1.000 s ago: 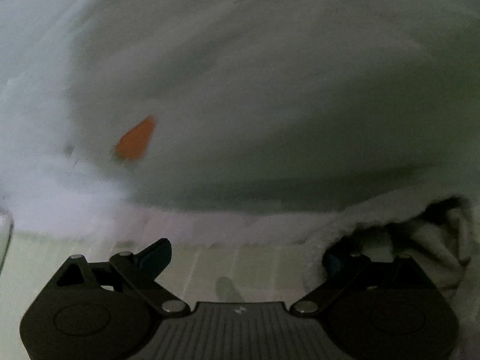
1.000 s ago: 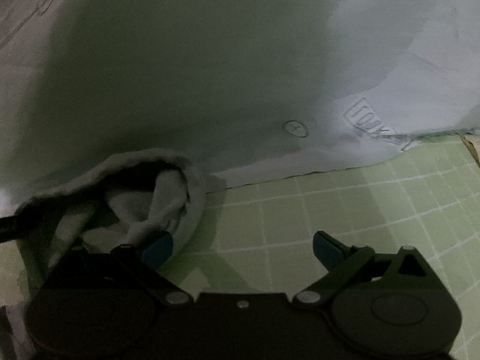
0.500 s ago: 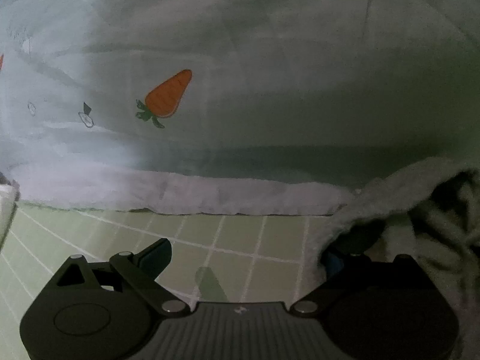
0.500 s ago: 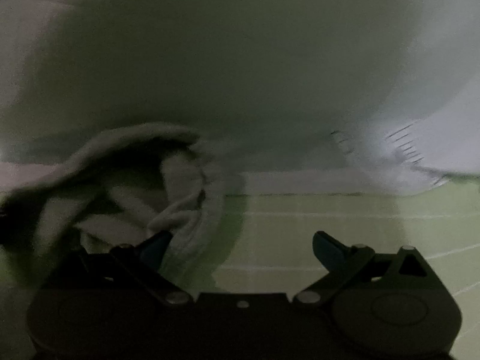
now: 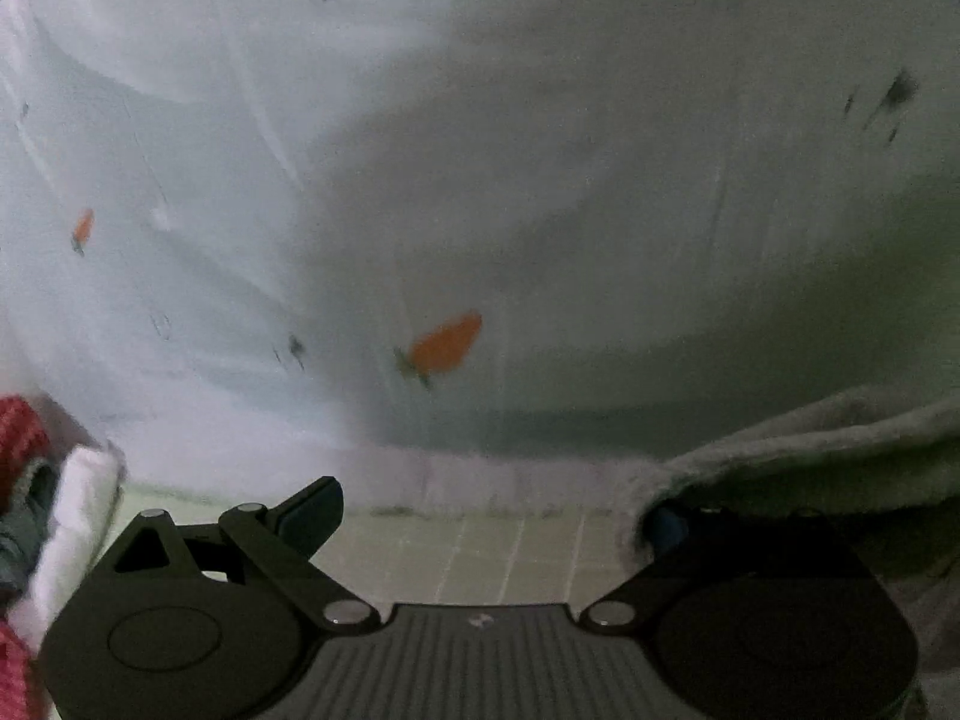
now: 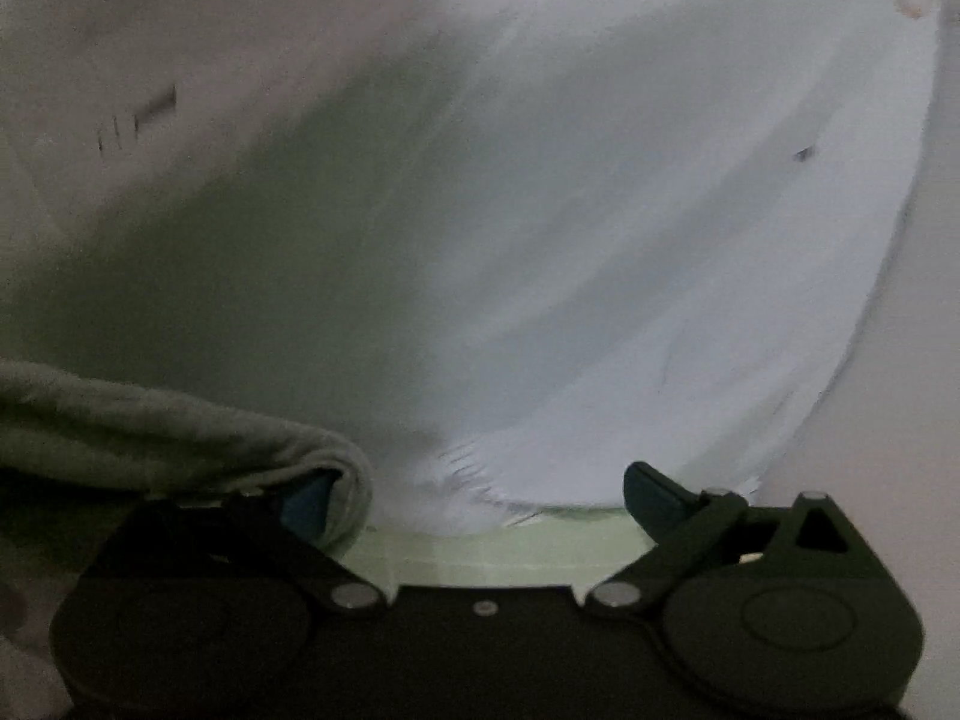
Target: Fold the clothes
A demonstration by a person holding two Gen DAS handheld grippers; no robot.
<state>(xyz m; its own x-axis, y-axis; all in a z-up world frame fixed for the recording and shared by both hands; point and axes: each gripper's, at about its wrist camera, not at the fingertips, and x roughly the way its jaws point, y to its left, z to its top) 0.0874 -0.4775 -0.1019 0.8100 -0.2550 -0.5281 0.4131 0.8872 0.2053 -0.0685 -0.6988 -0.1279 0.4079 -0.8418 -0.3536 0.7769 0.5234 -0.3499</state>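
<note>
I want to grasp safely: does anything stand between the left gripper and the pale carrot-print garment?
Nothing visible. The pale carrot-print garment hangs before the open left gripper, its fleecy hem draped over one finger.

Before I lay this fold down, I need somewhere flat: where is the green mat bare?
Bare green grid mat shows only as a narrow strip between the left claw and the carrot-print garment hem. A red and white pile crowds its left end, and gray fleece its right.
</note>
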